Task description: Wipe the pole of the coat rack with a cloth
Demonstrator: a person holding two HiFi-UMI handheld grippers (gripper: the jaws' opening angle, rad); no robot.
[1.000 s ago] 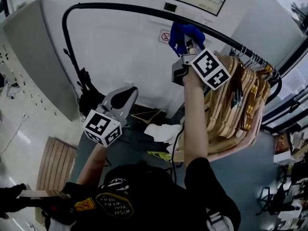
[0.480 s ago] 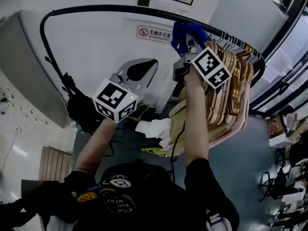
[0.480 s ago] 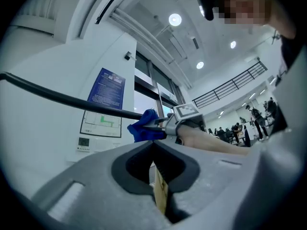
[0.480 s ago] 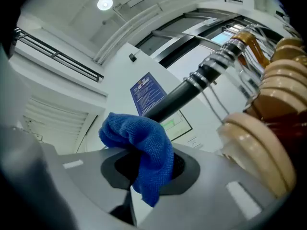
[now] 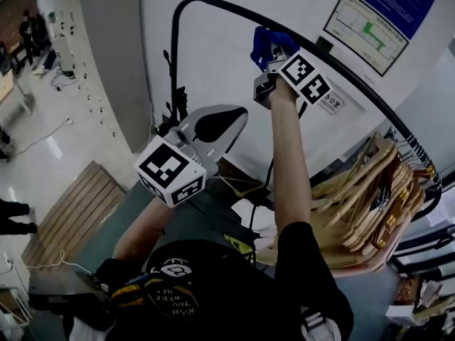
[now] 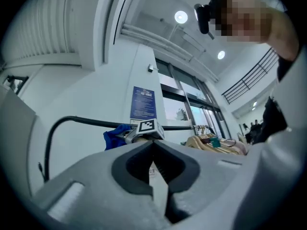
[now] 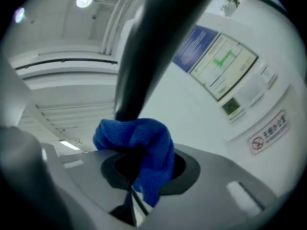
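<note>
A white wall (image 5: 213, 69) and pale glossy floor (image 5: 64, 133) surround the black rack pole (image 5: 213, 4); wooden hangers (image 5: 362, 204) crowd its right end. The right gripper (image 5: 272, 57) clamps a bunched, nubbly blue cloth (image 5: 263, 41), seemingly pressed against the pole near its left bend. The left gripper (image 5: 238, 116), jaws together on nothing, hangs lower left.
</note>
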